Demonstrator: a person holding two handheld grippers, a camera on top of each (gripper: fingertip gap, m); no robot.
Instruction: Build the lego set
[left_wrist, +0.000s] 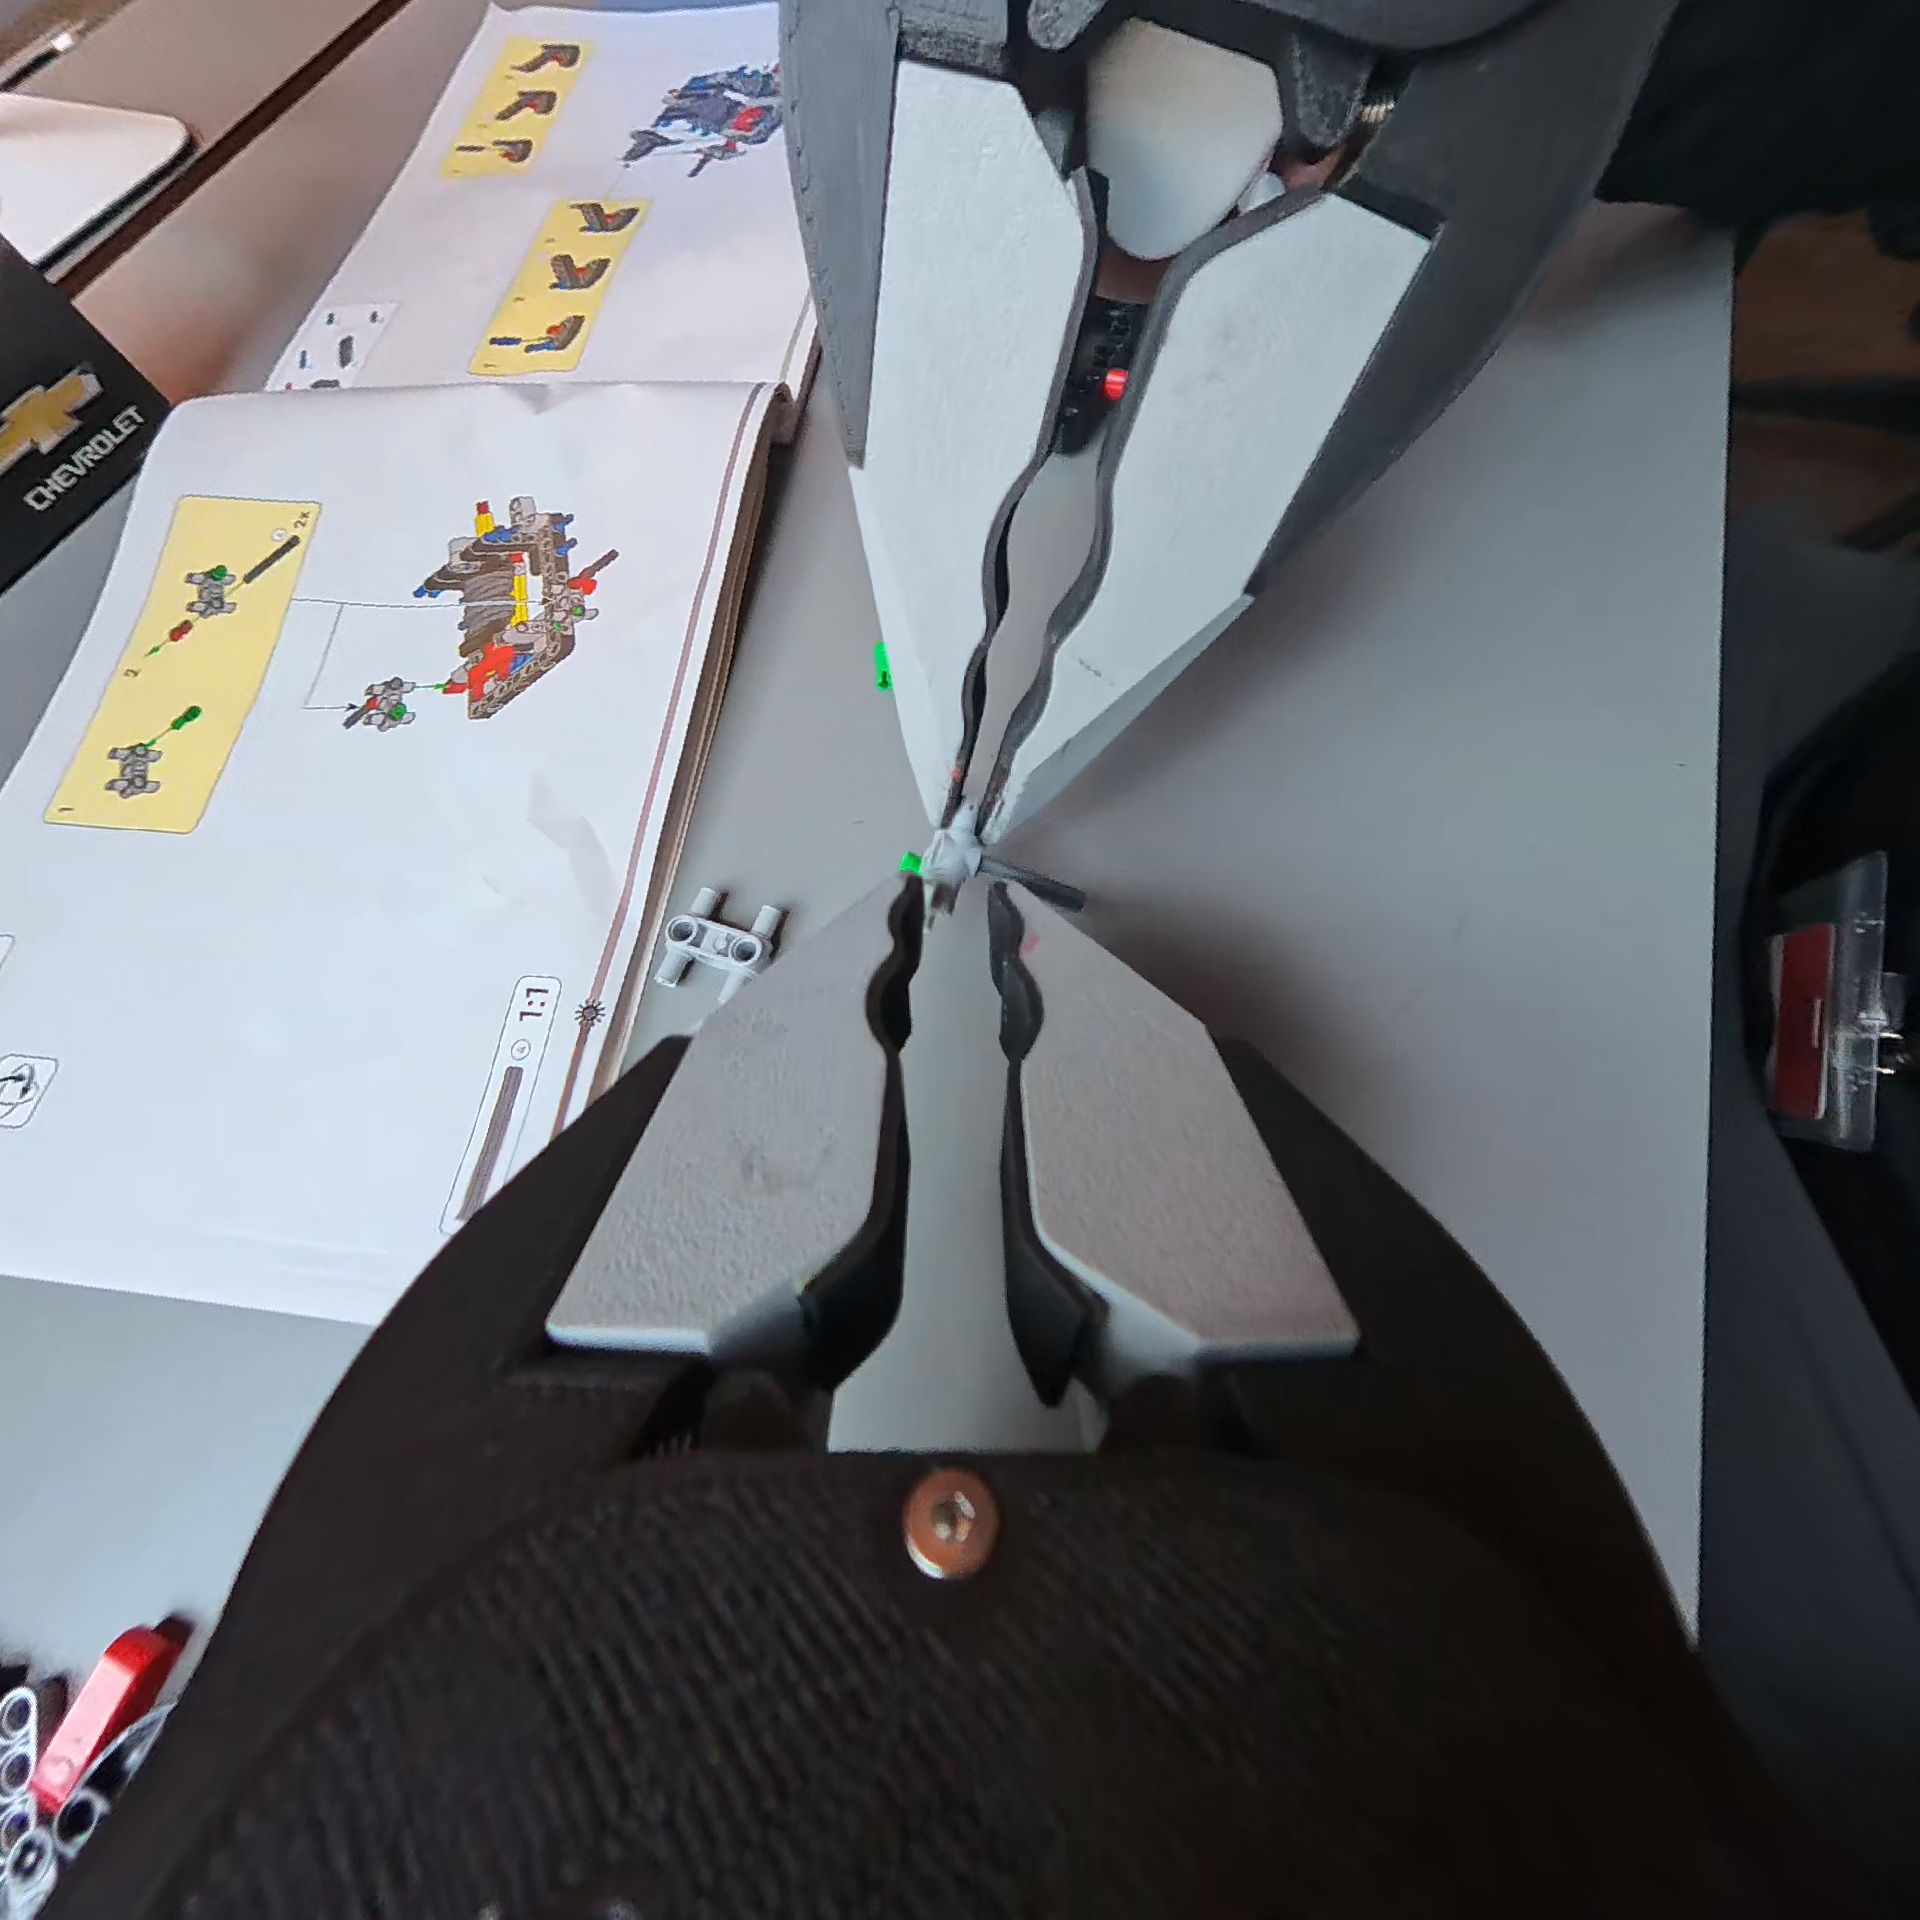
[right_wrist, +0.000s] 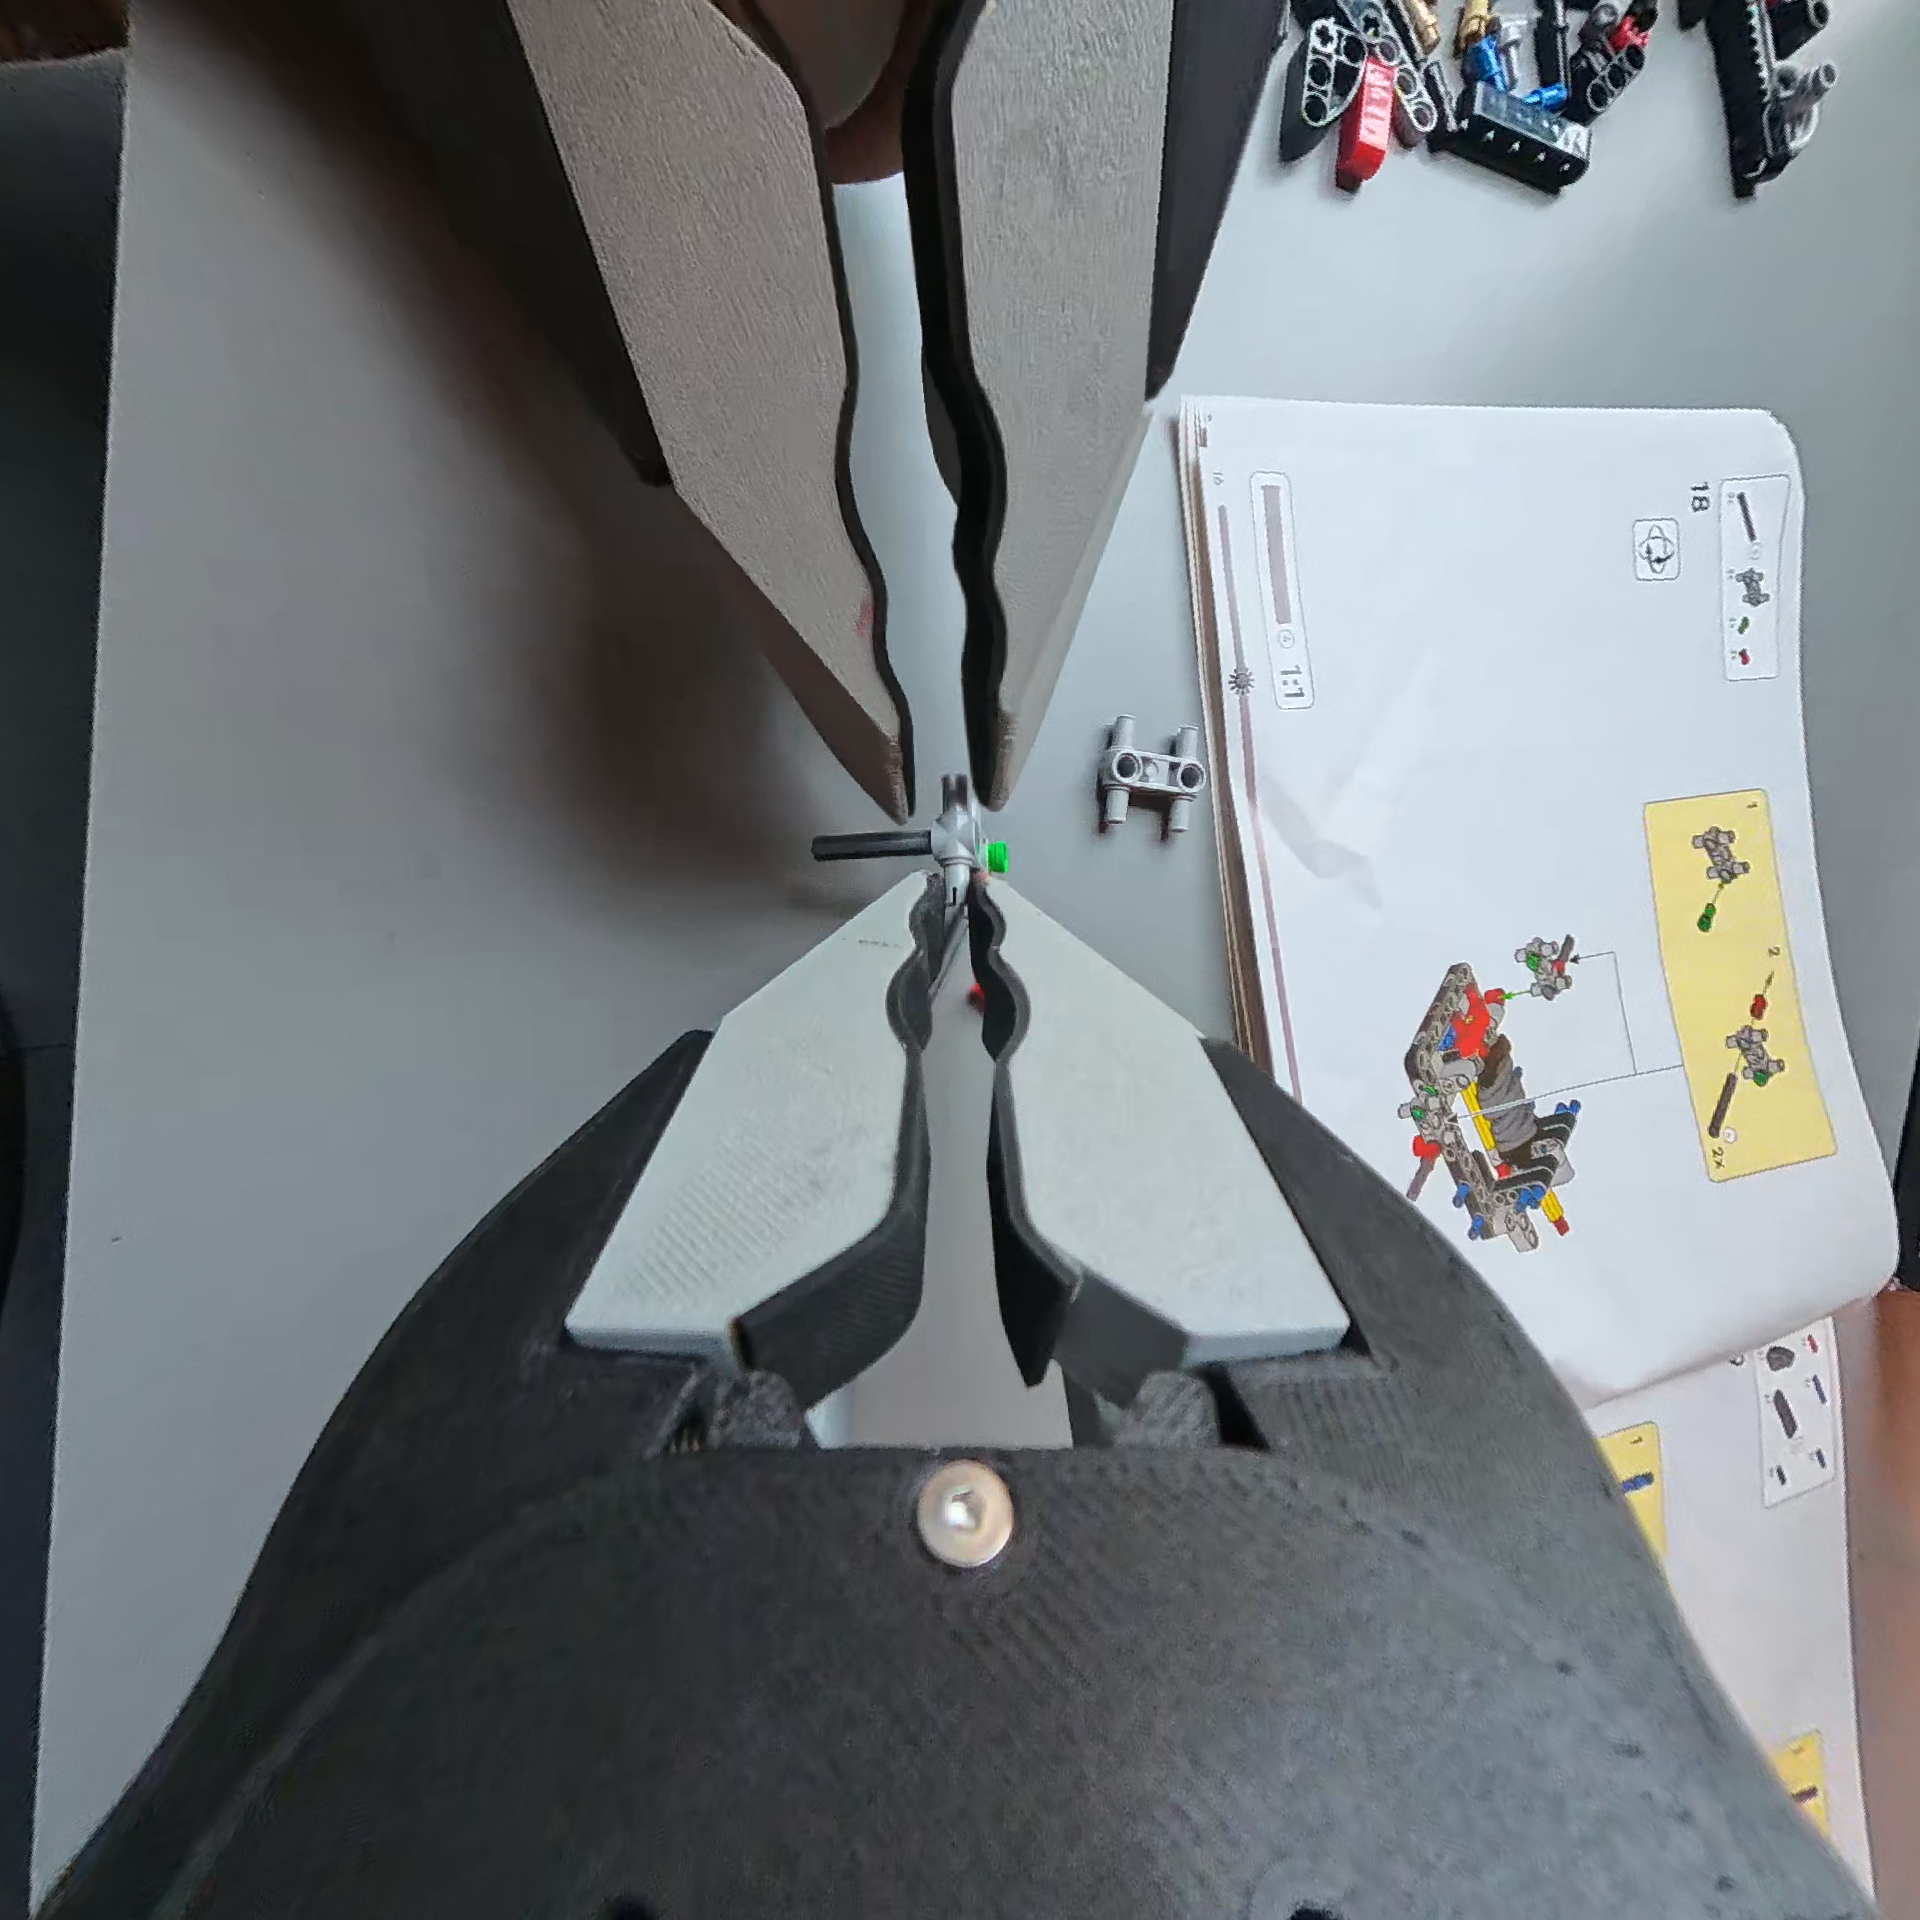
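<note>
A small grey connector (left_wrist: 956, 857) with a green pin (left_wrist: 911, 860) on one side and a black axle (left_wrist: 1039, 883) on the other hangs above the grey table (left_wrist: 1403, 831). My right gripper (right_wrist: 954, 883) is shut on the connector (right_wrist: 956, 836) from one end. My left gripper (left_wrist: 953, 891) faces it from the other end. Its jaws stand a narrow gap apart around the connector's prong and do not visibly touch it. In the right wrist view the green pin (right_wrist: 997, 855) points right and the axle (right_wrist: 868, 845) points left.
An open instruction booklet (left_wrist: 364, 831) (right_wrist: 1558, 831) lies beside the grippers. A second loose grey connector (left_wrist: 722, 940) (right_wrist: 1148, 774) lies by its edge. A pile of loose parts (right_wrist: 1507, 83) sits at one table corner. A black box (left_wrist: 62, 436) stands behind the booklet. The tips of both grippers are at nearly the same place.
</note>
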